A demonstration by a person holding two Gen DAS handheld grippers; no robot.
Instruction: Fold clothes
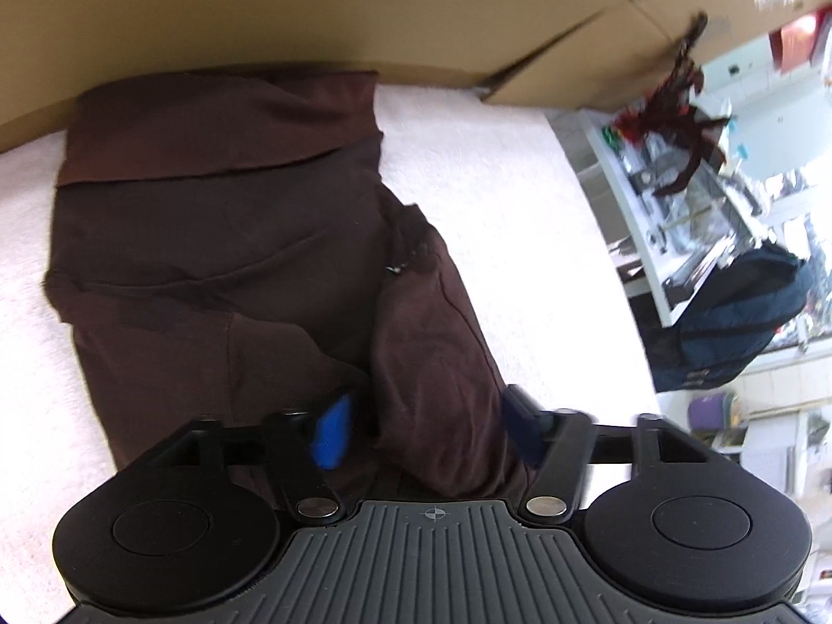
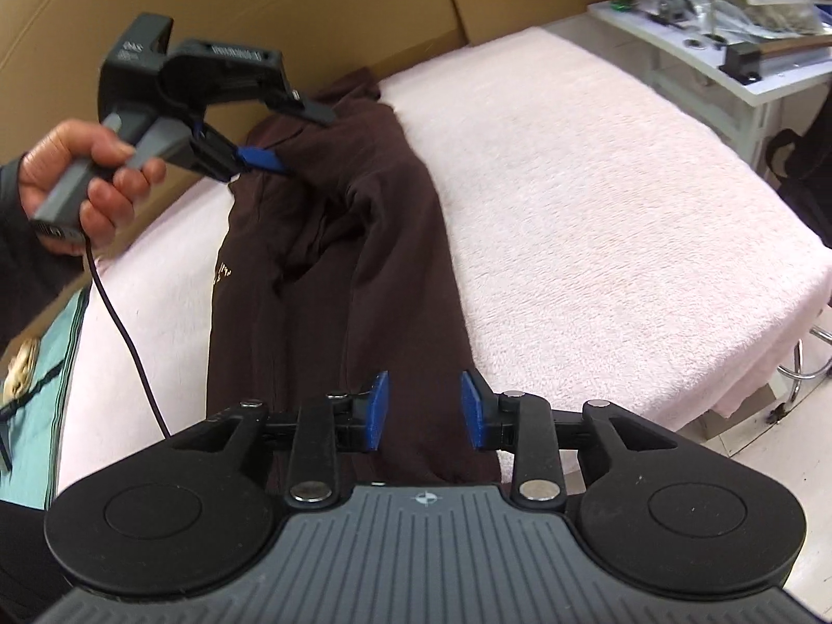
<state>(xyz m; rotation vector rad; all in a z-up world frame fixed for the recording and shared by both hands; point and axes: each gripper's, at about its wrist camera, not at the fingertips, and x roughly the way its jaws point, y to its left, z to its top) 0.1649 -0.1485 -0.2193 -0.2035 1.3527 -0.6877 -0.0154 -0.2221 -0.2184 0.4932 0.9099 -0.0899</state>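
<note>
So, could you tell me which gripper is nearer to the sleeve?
Left. The left gripper has the bunched sleeve between its fingers; the right gripper hovers open over the garment's other end.

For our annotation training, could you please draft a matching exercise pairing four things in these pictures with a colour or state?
Column one:
1. left gripper
2. right gripper
3. blanket
4. backpack

Column two:
A. pale pink, spread under the garment
B. dark blue, beside the white shelf unit
C. jaws apart above the brown garment, holding nothing
D. fingers around a bunched fold of brown cloth

Pairs: 1-D, 2-C, 3-A, 4-B
</note>
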